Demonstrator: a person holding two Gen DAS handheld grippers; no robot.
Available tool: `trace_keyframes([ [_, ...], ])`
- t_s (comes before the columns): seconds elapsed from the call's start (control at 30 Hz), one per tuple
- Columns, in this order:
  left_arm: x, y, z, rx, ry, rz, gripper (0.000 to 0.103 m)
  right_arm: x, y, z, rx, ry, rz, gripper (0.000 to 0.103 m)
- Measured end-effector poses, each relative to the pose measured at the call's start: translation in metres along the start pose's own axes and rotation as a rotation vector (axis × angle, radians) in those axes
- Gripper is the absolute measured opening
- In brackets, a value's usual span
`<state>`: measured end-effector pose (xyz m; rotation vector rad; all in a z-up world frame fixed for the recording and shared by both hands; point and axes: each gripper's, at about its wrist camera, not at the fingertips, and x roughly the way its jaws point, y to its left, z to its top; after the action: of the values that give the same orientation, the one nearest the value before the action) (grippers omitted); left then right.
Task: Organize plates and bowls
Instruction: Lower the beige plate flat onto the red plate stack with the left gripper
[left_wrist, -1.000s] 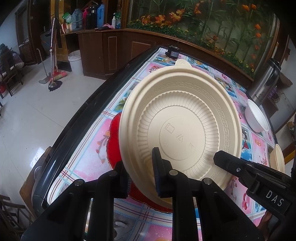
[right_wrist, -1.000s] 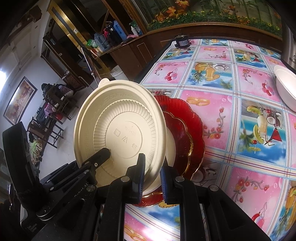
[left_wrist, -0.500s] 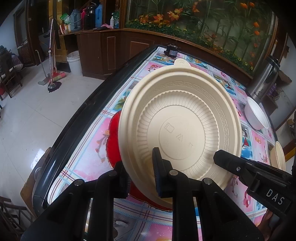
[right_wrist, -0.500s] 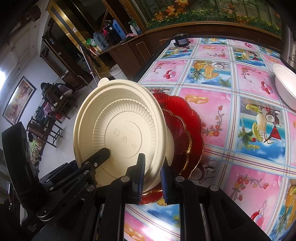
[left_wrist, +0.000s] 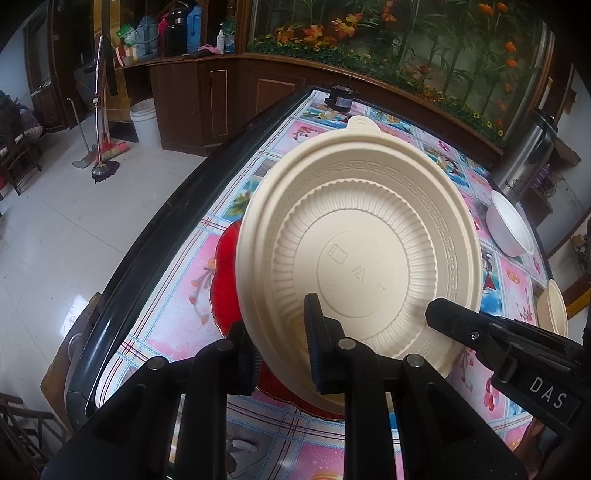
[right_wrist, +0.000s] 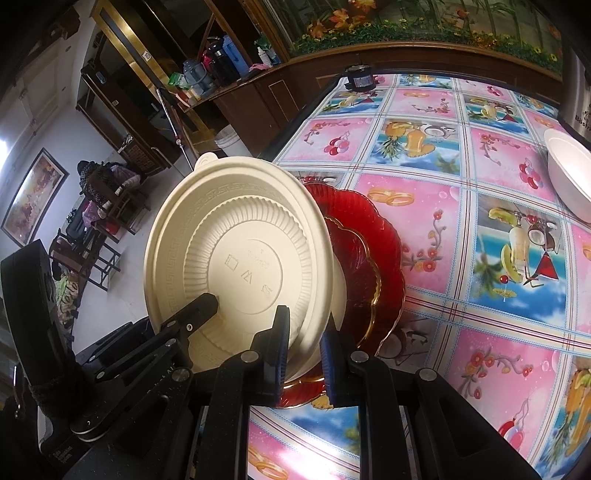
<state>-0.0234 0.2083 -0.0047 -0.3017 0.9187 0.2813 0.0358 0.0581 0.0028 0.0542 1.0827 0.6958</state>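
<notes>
A round cream plate (left_wrist: 362, 258) with a ribbed underside and a key-pattern rim is held tilted up on edge, underside toward both cameras. My left gripper (left_wrist: 280, 350) is shut on its near rim. My right gripper (right_wrist: 304, 350) is shut on the same plate (right_wrist: 240, 266) further along the rim, where a paler edge shows behind it. Under the plate, a small gold-rimmed red plate (right_wrist: 354, 266) lies on a larger scalloped red plate (right_wrist: 388, 258) on the table. One of the right gripper's fingers (left_wrist: 454, 321) shows in the left wrist view.
A white bowl (right_wrist: 569, 177) sits at the right of the patterned tablecloth, beside a steel flask (left_wrist: 524, 162). Another cream dish (left_wrist: 554, 310) lies at the right edge. The table's black rim (left_wrist: 147, 251) runs along the left above a tiled floor. A small dark jar (left_wrist: 341, 99) stands at the far end.
</notes>
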Motion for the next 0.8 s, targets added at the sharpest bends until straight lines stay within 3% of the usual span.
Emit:
trace_keyframes([
  [0.2, -0.012, -0.001, 0.013, 0.028, -0.01, -0.024, 0.018, -0.012, 0.005, 0.008, -0.002, -0.011, 0.01, 0.016],
  [0.47, 0.004, 0.001, 0.029, 0.071, 0.122, -0.071, 0.018, -0.009, -0.001, 0.019, 0.036, 0.055, 0.041, 0.017],
  [0.8, 0.019, 0.008, 0.026, 0.065, 0.195, -0.084, 0.019, 0.006, -0.003, 0.016, 0.063, 0.116, 0.059, 0.017],
])
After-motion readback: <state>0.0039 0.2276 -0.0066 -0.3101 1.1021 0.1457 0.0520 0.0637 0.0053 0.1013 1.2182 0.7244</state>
